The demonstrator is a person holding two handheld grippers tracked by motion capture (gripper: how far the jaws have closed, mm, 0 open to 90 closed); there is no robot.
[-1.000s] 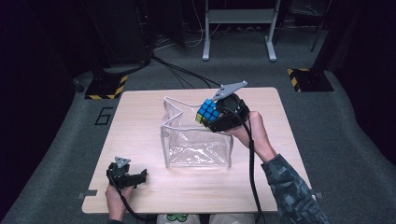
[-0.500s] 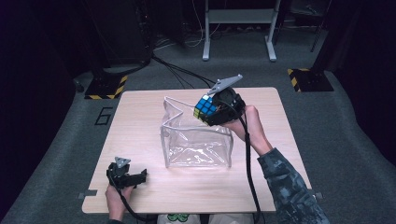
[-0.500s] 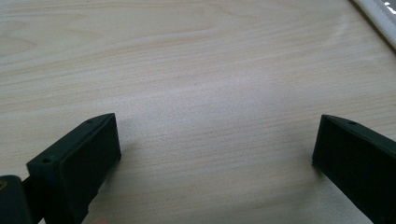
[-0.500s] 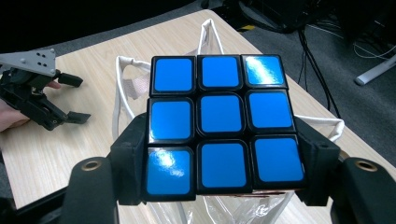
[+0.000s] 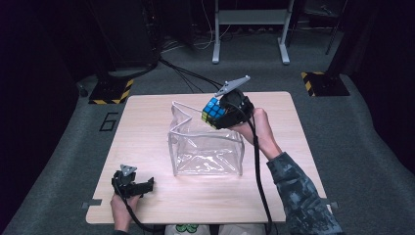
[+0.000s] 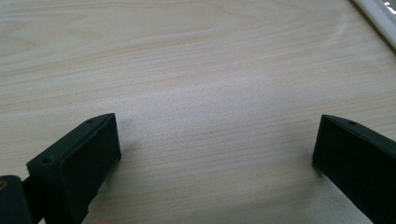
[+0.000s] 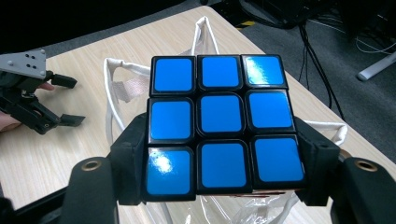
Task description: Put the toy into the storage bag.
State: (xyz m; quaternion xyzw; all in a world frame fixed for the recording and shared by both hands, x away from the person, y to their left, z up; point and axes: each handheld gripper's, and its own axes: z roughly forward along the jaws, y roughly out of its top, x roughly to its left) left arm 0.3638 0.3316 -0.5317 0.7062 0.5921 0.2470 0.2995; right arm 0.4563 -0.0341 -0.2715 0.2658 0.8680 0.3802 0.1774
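My right gripper (image 5: 219, 113) is shut on a puzzle cube (image 5: 214, 111), held in the air just above the far right rim of a clear plastic bag (image 5: 208, 152) with white edging that stands open on the table. In the right gripper view the cube's blue face (image 7: 219, 123) sits between the two black jaws, with the bag (image 7: 140, 88) below it. My left gripper (image 5: 147, 186) rests near the table's front left corner, open, with bare wood between its jaws (image 6: 215, 154). It also shows in the right gripper view, the left gripper (image 7: 70, 100) beside the bag.
The light wooden table (image 5: 147, 127) has bare room left of the bag and along the front edge. A black cable (image 5: 257, 166) trails from the right gripper over the person's forearm. Stands and cables are on the dark floor behind the table.
The right gripper with the cube has shifted slightly toward the left and far side above the bag. The left gripper has stayed where it was.
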